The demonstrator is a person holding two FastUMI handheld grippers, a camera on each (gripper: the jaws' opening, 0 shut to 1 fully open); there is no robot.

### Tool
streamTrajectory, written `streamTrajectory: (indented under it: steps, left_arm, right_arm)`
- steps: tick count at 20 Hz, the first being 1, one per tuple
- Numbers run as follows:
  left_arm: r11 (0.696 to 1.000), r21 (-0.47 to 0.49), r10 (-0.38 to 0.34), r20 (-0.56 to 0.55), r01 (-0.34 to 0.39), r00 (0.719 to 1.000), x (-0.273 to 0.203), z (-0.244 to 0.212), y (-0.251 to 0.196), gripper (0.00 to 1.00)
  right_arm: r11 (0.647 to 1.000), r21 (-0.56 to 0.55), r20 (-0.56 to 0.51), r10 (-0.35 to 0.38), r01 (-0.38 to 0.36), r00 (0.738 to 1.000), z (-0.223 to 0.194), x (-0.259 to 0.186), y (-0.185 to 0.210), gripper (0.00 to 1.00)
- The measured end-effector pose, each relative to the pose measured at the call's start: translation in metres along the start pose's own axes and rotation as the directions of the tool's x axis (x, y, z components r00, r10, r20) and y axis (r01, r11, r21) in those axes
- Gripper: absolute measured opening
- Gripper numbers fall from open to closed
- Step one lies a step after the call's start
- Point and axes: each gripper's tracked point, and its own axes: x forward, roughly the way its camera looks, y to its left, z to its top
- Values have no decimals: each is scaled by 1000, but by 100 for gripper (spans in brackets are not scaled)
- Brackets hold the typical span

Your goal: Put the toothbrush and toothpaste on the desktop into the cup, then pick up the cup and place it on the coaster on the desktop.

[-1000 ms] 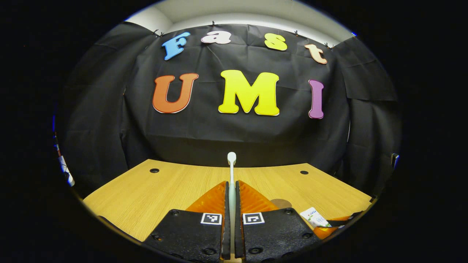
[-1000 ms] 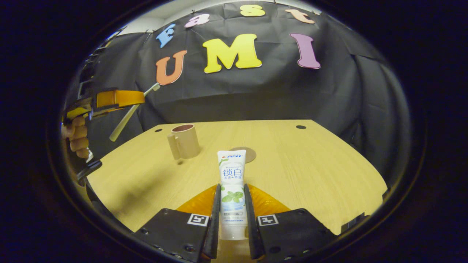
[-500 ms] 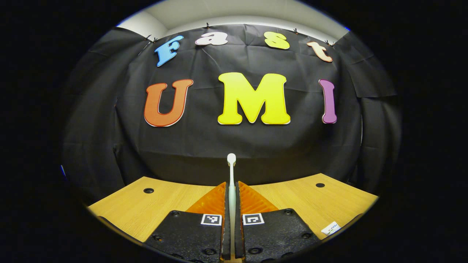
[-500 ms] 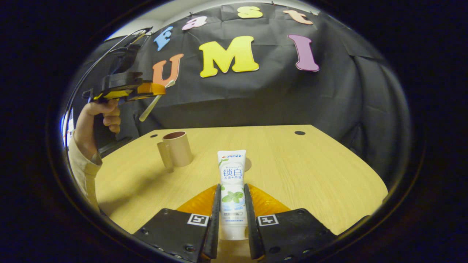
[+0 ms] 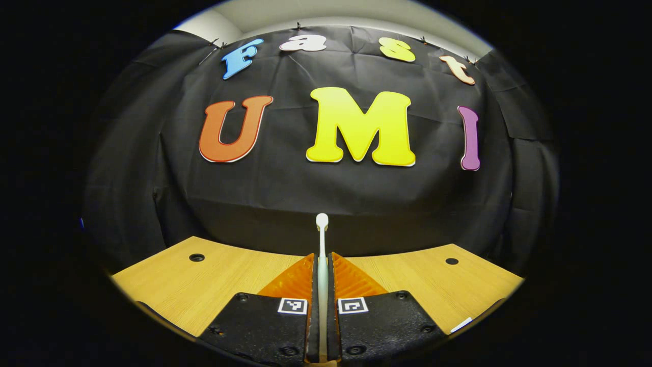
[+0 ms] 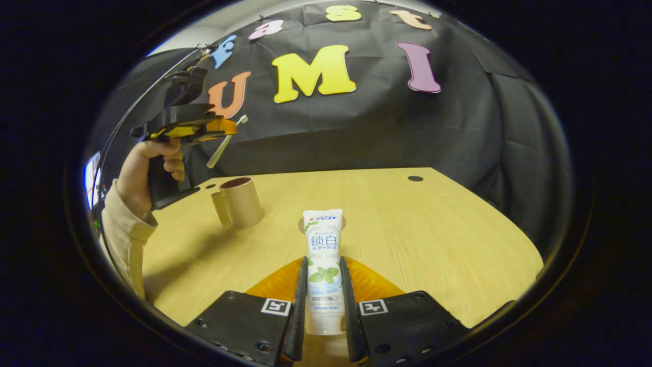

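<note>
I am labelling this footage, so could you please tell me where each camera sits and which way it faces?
Left gripper view: rides the left tool, raised, facing the booth wall over the desk; its fingers clamp the toothbrush.
Right gripper view: rides the right tool, facing across the desk; fingers clamp the toothpaste; cup, hand, sleeve.
Shared: desk, wall, toothbrush, left tool.

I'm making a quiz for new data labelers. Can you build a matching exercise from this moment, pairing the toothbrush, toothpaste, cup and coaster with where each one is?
1 toothbrush
2 toothpaste
3 cup
4 coaster

A standing upright on the desk
B clamped in the left gripper, above the desk
C flat on the desk, partly hidden behind the tube
D clamped in the right gripper

Pairs: 1-B, 2-D, 3-A, 4-C
</note>
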Motion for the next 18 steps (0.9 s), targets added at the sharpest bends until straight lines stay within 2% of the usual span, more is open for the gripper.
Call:
streamTrajectory:
  steps: [6,7,8,18]
  left_arm:
    - [1000,16,0,-3,0,1000,1,-1,1,10]
    - [1000,19,4,-2,-4,1000,2,-1,1,5]
    - [1000,22,4,-1,-4,1000,2,0,1,11]
    - [999,41,-25,-62,27,998,-1,-16,-5,14]
  right_arm:
    - [1000,7,-8,-2,3,1000,-5,2,0,34]
    - [1000,6,-6,-4,4,1000,-5,2,-1,34]
    - [1000,6,-5,-6,6,1000,-5,2,-1,34]
    - [1000,10,-12,-11,11,1000,-9,5,-1,34]
